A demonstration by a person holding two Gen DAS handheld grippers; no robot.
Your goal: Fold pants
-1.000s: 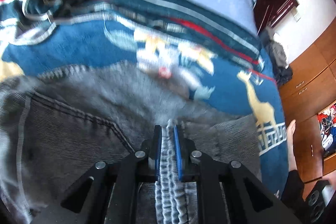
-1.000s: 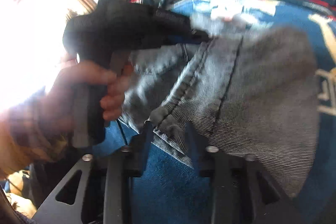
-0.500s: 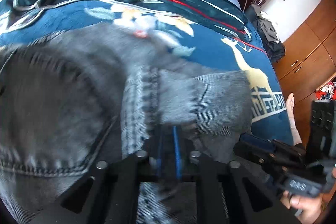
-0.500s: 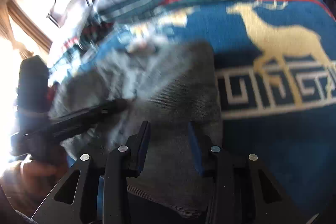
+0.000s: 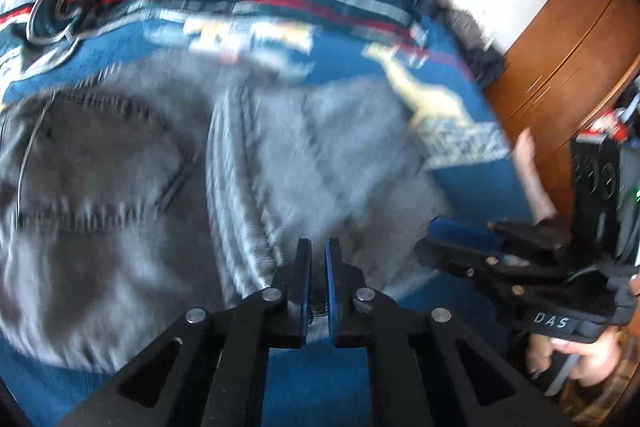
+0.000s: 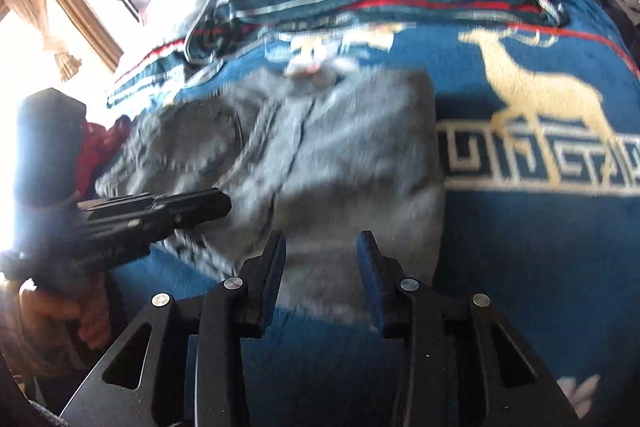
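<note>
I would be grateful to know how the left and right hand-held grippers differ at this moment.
The left hand-held gripper is shut, pinching a fold of the grey pants; the right hand-held gripper stands open, with the pants only lying between its pads, not pinched. Both have black frames and blue pads and point down at the blue blanket.

Grey ribbed-denim pants (image 5: 120,187): matt, coarse weave, raised stitched seams. Blue deer-pattern fleece blanket (image 6: 540,227): soft, fuzzy nap. Brown wooden wardrobe (image 5: 568,39): smooth, slight sheen.

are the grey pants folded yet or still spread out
Partly folded, not finished: the grey pants lie doubled in a compact block on the blue blanket, and the left gripper is shut on a seam.
</note>
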